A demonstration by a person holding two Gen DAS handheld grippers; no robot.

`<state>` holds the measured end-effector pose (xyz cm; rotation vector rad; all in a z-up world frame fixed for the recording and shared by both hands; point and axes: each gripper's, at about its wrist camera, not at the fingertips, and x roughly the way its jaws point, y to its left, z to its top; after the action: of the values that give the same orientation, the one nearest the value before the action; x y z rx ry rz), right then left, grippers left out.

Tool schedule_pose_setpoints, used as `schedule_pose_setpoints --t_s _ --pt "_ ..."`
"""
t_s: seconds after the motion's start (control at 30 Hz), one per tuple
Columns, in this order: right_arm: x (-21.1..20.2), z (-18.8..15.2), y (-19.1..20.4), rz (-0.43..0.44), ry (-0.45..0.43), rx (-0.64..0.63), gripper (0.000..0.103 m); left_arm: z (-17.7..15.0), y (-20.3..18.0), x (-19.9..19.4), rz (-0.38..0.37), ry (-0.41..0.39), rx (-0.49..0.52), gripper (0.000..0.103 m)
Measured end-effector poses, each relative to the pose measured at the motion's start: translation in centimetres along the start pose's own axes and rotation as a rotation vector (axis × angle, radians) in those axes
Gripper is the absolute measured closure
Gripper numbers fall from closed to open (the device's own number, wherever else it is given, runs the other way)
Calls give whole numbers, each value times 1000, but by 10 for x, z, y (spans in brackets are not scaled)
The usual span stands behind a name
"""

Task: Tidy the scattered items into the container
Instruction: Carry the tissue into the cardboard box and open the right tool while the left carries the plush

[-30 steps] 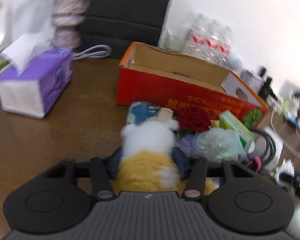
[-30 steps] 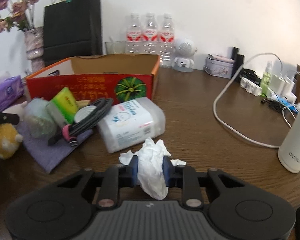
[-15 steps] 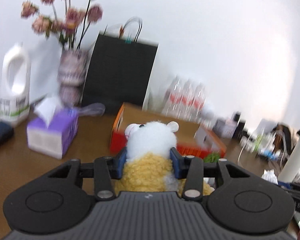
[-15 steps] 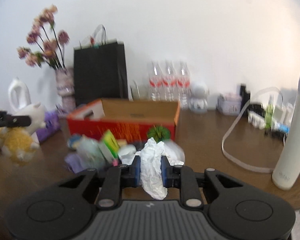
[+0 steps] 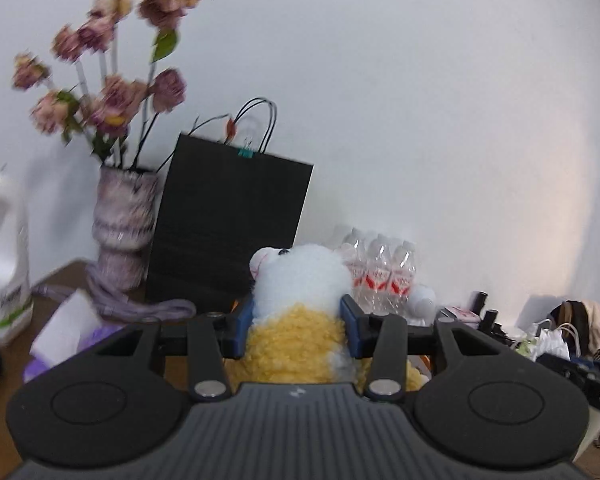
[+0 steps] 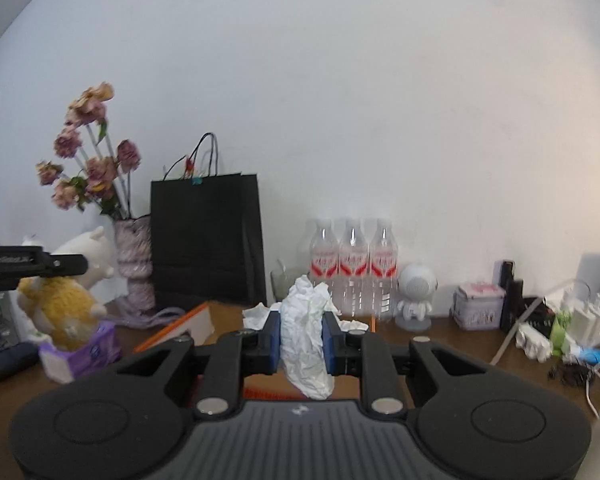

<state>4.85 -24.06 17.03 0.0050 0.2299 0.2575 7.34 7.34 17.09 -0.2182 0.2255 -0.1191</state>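
Each view sits just behind its own claw and looks forward along the fingers, roughly level, at the white back wall [image 5: 420, 100] above the surface [image 6: 440, 336]. The left wrist view has the left claw [image 5: 298, 328] close in the lower frame and faces the black paper bag [image 5: 228, 232] and flower vase [image 5: 124, 220] from near. The right wrist view, behind the right claw [image 6: 302, 338], stands further back and to the right. Both share the bag, the vase, the three water bottles [image 6: 352, 268] and the wall; the right view also catches the left claw at its left edge.
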Motion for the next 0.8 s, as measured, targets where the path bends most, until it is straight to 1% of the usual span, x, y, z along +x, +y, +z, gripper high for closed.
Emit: schedule_pose_setpoints --t_s 0.03,0.1,0.17,0.2,0.3,0.37,0.43,0.5,0.6,0.63,0.67,0.7,0.77,0.8 --pt "14 6 -4 -2 10 0 84 6 0 14 -3 10 8 58" --pt "47 18 -14 0 52 11 84 14 1 49 -9 60 11 58" --pt "84 28 -23 16 110 29 83 17 5 90 -15 135 14 58" --pt "102 31 -26 24 149 34 83 16 6 109 3 171 19 58" --pt "158 28 -30 44 286 34 83 -1 7 162 29 306 62 58" --pt "199 20 -37 51 385 67 83 -18 11 196 43 417 65 57" --pt "234 11 -44 41 460 91 83 -34 15 218 75 481 72 57" --pt "272 0 -48 21 537 112 83 -49 18 232 116 528 99 57" --pt "310 -16 -54 -7 612 151 82 -69 20 238 135 581 113 58" --pt "317 -21 -54 -19 621 158 78 -73 17 236 128 576 147 56" --pt "323 -28 -51 -35 627 144 73 -78 11 233 139 570 205 56" --pt "326 -34 -47 -48 630 121 72 -82 8 231 154 564 246 57" --pt "328 -42 -43 -54 649 95 71 -84 5 229 165 562 259 58" --pt "328 -42 -44 -60 652 102 70 -83 6 228 169 572 239 59"
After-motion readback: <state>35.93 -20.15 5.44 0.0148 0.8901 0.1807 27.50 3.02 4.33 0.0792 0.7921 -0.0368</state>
